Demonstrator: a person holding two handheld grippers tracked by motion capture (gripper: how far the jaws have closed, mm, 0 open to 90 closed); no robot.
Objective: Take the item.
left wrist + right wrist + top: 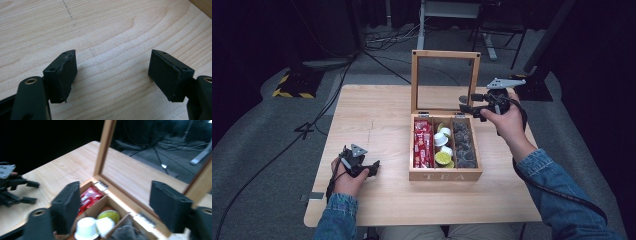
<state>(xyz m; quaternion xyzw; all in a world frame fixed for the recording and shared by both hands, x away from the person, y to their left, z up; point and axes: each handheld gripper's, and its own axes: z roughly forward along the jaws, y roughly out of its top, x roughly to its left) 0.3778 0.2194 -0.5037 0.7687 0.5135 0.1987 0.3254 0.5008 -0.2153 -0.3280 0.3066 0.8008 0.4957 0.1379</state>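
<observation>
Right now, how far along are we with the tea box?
Done: the tea box stands open, its glass lid upright, and its three compartments hold red sachets, small cups and dark bags. In hand: nothing. The right tool hovers open beside the lid's right edge, and the left tool rests open on the table. Left: probably taking items out or shutting the lid.

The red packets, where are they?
In the high view, the red packets fill the left compartment of the open tea box, beside the white cups.
</observation>
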